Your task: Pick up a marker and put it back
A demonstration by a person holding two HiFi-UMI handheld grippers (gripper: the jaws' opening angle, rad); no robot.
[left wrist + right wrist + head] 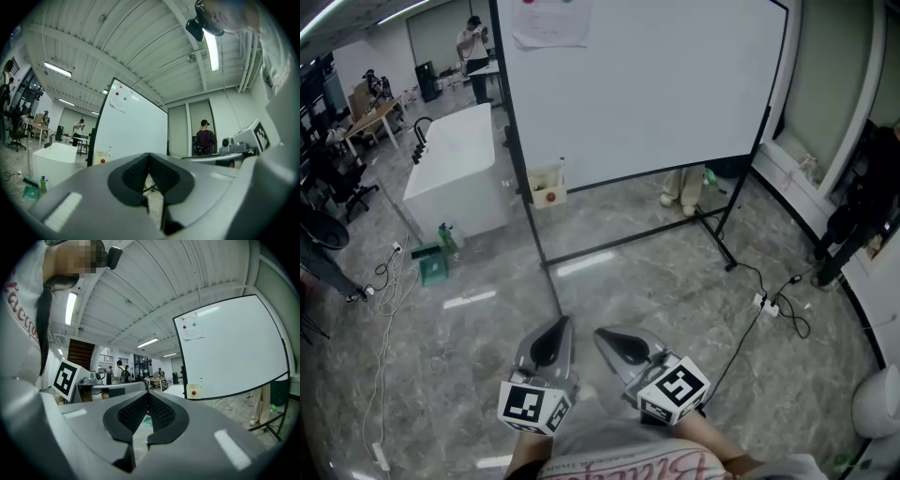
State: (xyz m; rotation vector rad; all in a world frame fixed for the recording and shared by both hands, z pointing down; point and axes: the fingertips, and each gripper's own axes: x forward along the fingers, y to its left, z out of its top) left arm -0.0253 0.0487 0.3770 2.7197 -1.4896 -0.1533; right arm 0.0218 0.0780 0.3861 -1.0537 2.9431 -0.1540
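Observation:
A whiteboard (647, 75) on a black wheeled stand fills the far middle of the head view. A cream box (546, 187) with a red dot hangs at its lower left corner, and a white marker (561, 170) stands upright in it. The same box (193, 391) and marker (200, 381) show in the right gripper view, and the box (99, 157) shows in the left gripper view. My left gripper (563, 323) and right gripper (602, 335) are held low, close to my body, far from the board. Both are shut and empty, with the left gripper (149, 155) and the right gripper (148, 394) each showing its pads touching.
A white counter (455, 164) stands left of the board, with a green spray bottle (445, 237) and green box (432, 265) by it. Cables (386, 281) lie on the left floor, a power strip (766, 303) on the right. Someone's legs (681, 187) show behind the board.

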